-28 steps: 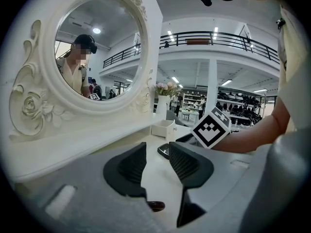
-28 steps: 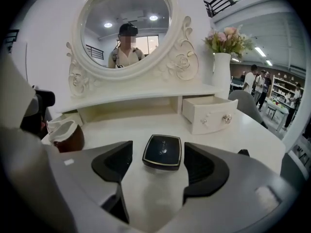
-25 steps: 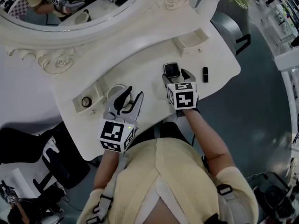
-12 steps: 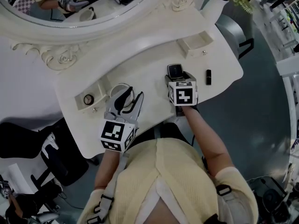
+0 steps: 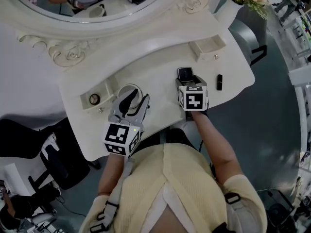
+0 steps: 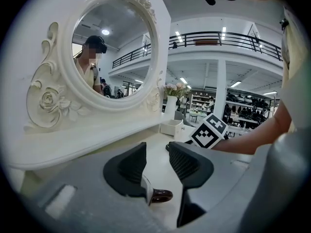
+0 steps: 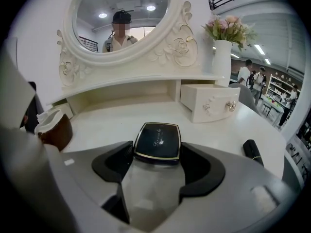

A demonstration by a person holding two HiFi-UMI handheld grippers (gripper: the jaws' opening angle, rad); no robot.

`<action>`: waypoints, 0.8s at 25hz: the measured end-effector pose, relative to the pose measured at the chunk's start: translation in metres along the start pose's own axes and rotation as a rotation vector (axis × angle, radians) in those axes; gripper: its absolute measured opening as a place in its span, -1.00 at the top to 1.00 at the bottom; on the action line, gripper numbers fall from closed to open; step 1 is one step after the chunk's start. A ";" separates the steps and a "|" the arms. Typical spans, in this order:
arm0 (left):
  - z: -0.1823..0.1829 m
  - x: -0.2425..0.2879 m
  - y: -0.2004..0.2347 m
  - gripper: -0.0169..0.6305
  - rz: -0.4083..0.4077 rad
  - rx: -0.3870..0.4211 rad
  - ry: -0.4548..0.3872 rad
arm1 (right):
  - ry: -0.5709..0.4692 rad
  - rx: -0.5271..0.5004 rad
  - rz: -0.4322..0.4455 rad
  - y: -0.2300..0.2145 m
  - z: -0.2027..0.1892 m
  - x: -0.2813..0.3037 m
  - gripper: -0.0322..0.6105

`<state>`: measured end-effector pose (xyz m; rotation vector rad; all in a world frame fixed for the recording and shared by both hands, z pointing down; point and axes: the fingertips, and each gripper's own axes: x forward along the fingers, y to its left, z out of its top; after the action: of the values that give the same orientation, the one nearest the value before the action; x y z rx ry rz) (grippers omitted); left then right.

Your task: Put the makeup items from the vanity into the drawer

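Note:
My right gripper (image 5: 188,82) (image 7: 156,155) is shut on a black compact (image 5: 185,74) (image 7: 157,139) with a gold edge; its pads press both sides, low over the white vanity top (image 5: 155,72). My left gripper (image 5: 138,97) (image 6: 158,152) hangs over a round brown jar with a white rim (image 5: 128,91) (image 7: 52,128). Its pads stand apart with bare tabletop between them. Only a brown edge and a white strip of the jar (image 6: 156,195) show beside the left pad. A black lipstick tube (image 5: 219,82) (image 7: 251,149) lies to the right of the compact.
A small white drawer box (image 5: 208,47) (image 7: 210,103) stands at the back right. An open drawer (image 5: 103,92) at the left holds a round item (image 5: 95,99). An oval mirror (image 7: 121,18) and a flower vase (image 7: 221,57) rise behind. A black chair (image 5: 48,159) stands left of the vanity.
The head view has drifted a little. Both grippers, the compact, the jar and the lipstick keep their places on the vanity.

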<state>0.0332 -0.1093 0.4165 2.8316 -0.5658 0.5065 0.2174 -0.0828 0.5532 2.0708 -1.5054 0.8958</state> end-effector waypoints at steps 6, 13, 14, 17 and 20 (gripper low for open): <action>-0.002 -0.008 0.006 0.49 0.029 -0.009 -0.005 | -0.033 -0.048 0.034 0.006 0.000 -0.004 -0.05; -0.003 -0.018 0.013 0.49 0.068 -0.020 -0.015 | -0.058 -0.070 0.094 0.012 0.001 -0.011 -0.05; -0.003 -0.020 0.015 0.49 0.076 -0.022 -0.017 | -0.063 -0.073 0.099 0.012 0.003 -0.013 -0.05; -0.002 -0.027 0.022 0.49 0.110 -0.029 -0.026 | -0.080 -0.087 0.120 0.015 0.010 -0.019 -0.05; -0.002 -0.037 0.031 0.49 0.153 -0.038 -0.034 | -0.104 -0.139 0.151 0.025 0.023 -0.029 -0.05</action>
<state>-0.0125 -0.1246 0.4093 2.7791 -0.7948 0.4689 0.1937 -0.0873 0.5155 1.9508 -1.7463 0.7236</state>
